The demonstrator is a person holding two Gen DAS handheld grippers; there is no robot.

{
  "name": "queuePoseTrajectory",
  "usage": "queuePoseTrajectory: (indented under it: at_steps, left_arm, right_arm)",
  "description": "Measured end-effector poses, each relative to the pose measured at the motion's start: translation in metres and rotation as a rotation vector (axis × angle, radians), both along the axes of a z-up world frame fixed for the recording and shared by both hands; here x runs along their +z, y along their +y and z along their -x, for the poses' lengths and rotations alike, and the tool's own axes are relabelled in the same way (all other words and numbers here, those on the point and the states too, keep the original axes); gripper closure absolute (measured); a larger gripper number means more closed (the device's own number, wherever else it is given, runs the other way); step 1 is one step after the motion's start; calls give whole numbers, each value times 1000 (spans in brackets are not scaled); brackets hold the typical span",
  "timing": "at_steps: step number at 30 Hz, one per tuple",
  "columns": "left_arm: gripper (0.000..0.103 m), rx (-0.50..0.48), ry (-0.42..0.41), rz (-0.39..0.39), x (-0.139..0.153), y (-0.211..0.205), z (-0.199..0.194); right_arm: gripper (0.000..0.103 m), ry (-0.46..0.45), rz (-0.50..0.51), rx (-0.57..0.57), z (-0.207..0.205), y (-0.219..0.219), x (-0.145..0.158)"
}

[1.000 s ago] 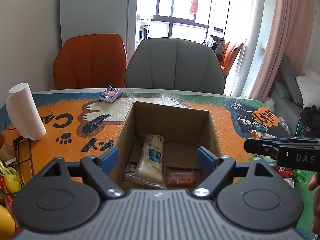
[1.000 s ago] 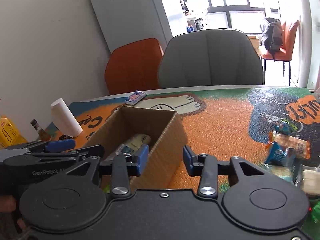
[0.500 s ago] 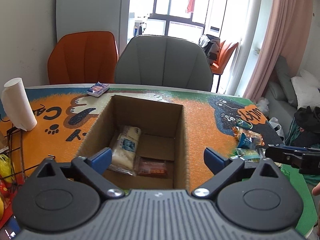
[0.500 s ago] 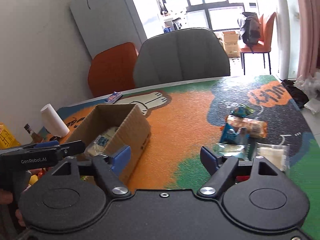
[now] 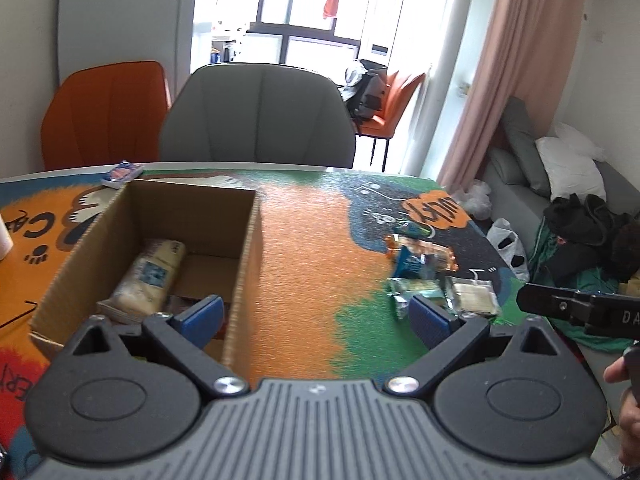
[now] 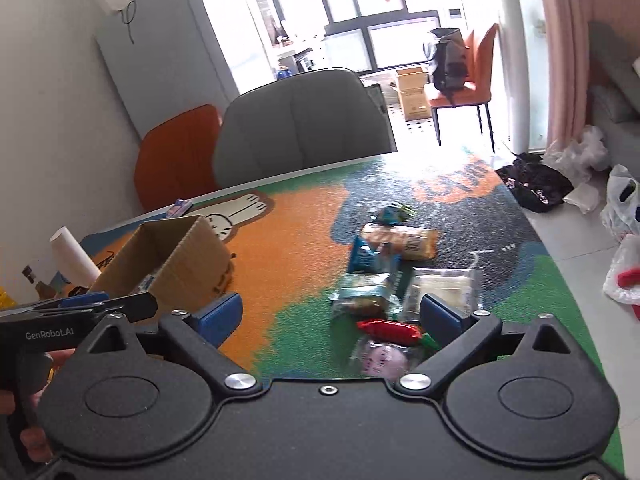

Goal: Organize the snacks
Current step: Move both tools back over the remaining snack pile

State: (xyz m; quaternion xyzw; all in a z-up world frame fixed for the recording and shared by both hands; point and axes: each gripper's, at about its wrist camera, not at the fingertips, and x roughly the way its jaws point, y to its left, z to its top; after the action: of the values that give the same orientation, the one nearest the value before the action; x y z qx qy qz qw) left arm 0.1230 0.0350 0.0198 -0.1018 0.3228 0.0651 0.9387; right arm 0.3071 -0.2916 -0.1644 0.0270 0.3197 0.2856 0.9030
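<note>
An open cardboard box [image 5: 244, 240] [image 6: 188, 256] stands on the colourful mat, with a pale snack pack [image 5: 148, 276] and other packs inside. Loose snacks lie in a pile to its right: a blue pack [image 6: 370, 256], an orange biscuit pack [image 6: 404, 238], a clear pale pack [image 6: 440, 288], a greenish pack [image 6: 364, 296], a red candy [image 6: 388, 328] and a purple pack [image 6: 380, 358]. My left gripper [image 5: 316, 318] is open and empty over the box's right wall. My right gripper [image 6: 332, 314] is open and empty, just above the near snacks.
A paper roll [image 6: 74, 250] stands left of the box. A small blue-red pack [image 5: 122, 172] lies at the table's far edge. A grey chair [image 5: 256, 116] and an orange chair [image 5: 104, 112] stand behind the table. The table edge [image 6: 568, 280] drops off on the right.
Both grippers have swung right, away from the box and toward the snack pile. Both have opened wider. The right gripper now hangs over the snacks.
</note>
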Motion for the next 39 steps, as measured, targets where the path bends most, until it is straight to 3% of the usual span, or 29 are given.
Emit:
queuePoseTrajectory:
  at_steps: [23,29,34,39]
  left_arm:
    - [7,-125,51,39,-45,-80,-50]
    - [20,-141,89,60,-63,-90,-66]
    - [31,-155,114,63,-75,-96,-77]
    - [34,-168,139,63,-86,-101,-87]
  right_arm:
    - [18,75,-27,-165,-36,-68,-44]
    - [24,106,-34,-166,-51,-66,-56]
    - [42,148,-35,-172,-67,-66,-72]
    - [46,176,-34,-169,-78,-61,-84]
